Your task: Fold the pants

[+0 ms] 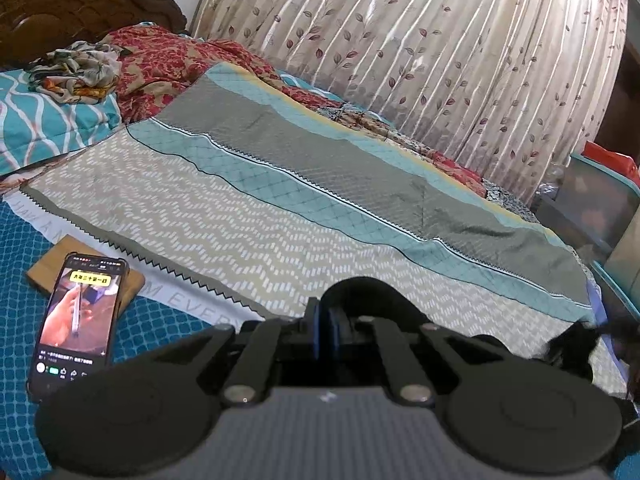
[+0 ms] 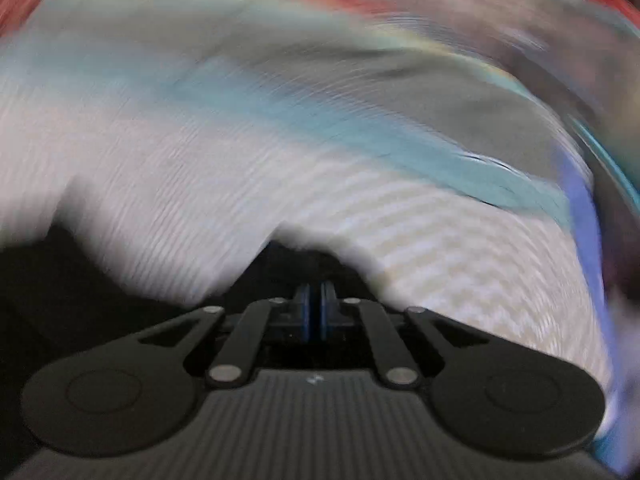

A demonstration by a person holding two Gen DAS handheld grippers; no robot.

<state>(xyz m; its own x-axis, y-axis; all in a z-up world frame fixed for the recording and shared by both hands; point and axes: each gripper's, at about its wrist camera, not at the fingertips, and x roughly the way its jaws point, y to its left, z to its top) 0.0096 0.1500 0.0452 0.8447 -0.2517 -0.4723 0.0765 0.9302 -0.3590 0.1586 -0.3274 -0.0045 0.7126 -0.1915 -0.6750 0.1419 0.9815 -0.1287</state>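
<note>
black cloth pants (image 2: pixel 60 280) hang from both pinched-shut grippers, left gripper (image 1: pixel 325 334) and right gripper (image 2: pixel 316 312) (right view blurry). next: lay them flat on the striped quilted bedspread (image 1: pixel 280 184).

**What the two wrist views leave unclear**

Right wrist view: motion blur smears the bedspread (image 2: pixel 280 168) into streaks — its pattern is unreadable, and the dark mass (image 2: pixel 60 280) at lower left has no clear outline. Left wrist view: the phone (image 1: pixel 78 320) shows text too small to read; black fabric (image 1: pixel 576 344) is blurred — cut off at right.
</note>
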